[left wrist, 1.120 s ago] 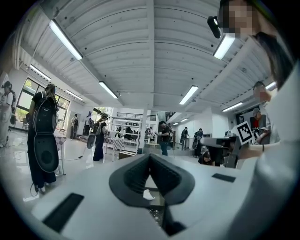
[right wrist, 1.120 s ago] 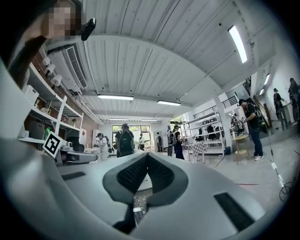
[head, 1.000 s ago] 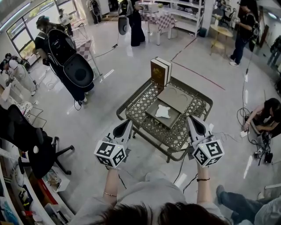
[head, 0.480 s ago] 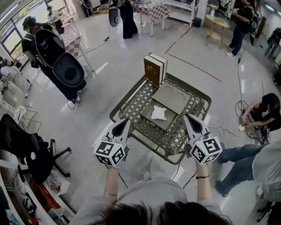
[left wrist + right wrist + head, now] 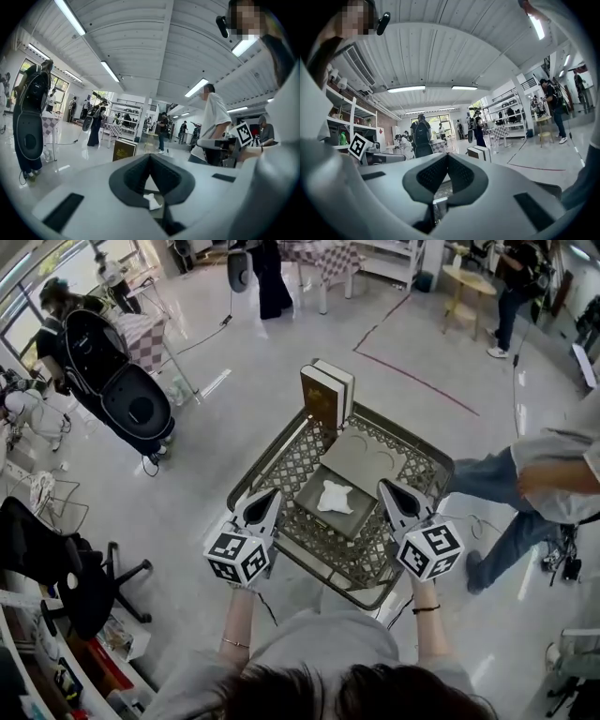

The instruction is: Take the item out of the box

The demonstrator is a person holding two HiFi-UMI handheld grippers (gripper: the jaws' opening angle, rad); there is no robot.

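An open grey-green box (image 5: 312, 513) lies on the metal mesh table (image 5: 277, 448), its lid (image 5: 364, 459) folded back. A white crumpled item (image 5: 335, 496) rests inside the box. My left gripper (image 5: 269, 495) hovers over the table's near left edge, just left of the box, with its jaws shut and nothing in them. My right gripper (image 5: 384, 486) is level with it on the box's right side, also shut and empty. In the left gripper view the jaws (image 5: 150, 157) meet at their tips and the white item (image 5: 152, 201) shows below them. The right gripper view shows its jaws (image 5: 447, 156) closed too.
A brown and white book-like case (image 5: 325, 397) stands upright at the table's far edge. A person (image 5: 548, 474) walks close by on the right. A black stroller (image 5: 122, 381) and an office chair (image 5: 47, 559) stand on the left.
Both grippers have moved forward and down, from in front of the table to either side of the box. A person has walked in at the right.
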